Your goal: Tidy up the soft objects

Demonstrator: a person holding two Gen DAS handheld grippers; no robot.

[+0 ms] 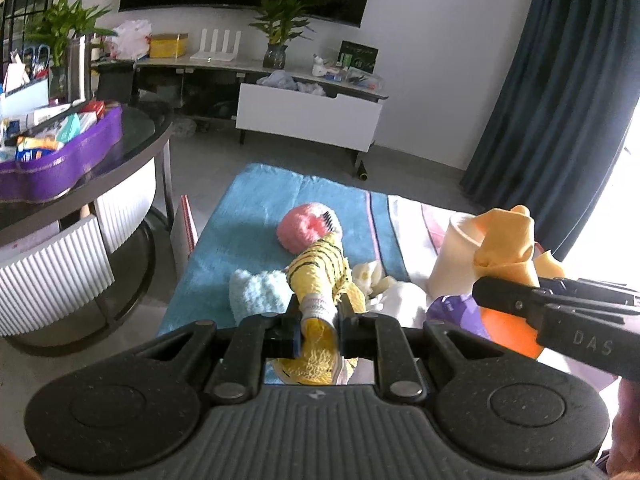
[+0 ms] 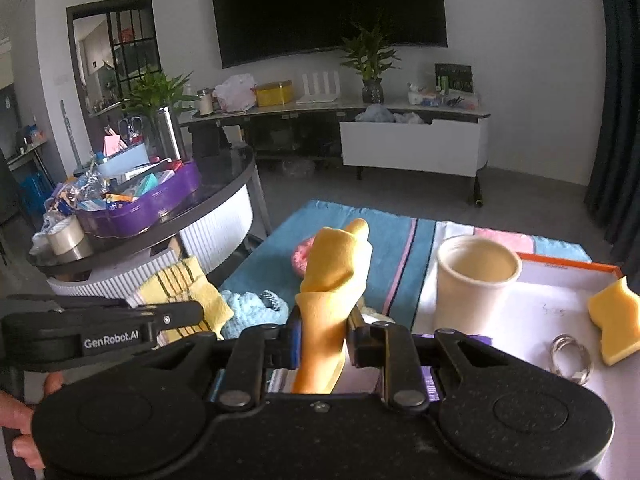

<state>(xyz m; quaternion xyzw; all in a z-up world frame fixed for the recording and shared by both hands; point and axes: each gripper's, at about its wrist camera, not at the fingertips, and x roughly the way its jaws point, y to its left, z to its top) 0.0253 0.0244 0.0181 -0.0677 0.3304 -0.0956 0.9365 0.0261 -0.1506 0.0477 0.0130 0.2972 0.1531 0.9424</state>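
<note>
The left gripper (image 1: 318,314) was clamped on a yellow striped sock (image 1: 318,268) above the blue mat (image 1: 248,216), a pink sock (image 1: 304,230) lying at twelve o'clock. The right gripper (image 2: 322,334) pinched a yellow cloth (image 2: 334,272), with the cream cup (image 2: 476,280) at two o'clock.

A yellow striped sock (image 1: 318,270) hung pinched at its cuff, above a pink knit ball (image 1: 306,230) and pale blue knit (image 1: 258,292) lying on the blue towel; a plain yellow cloth (image 2: 334,276) stood upright, clamped.
</note>
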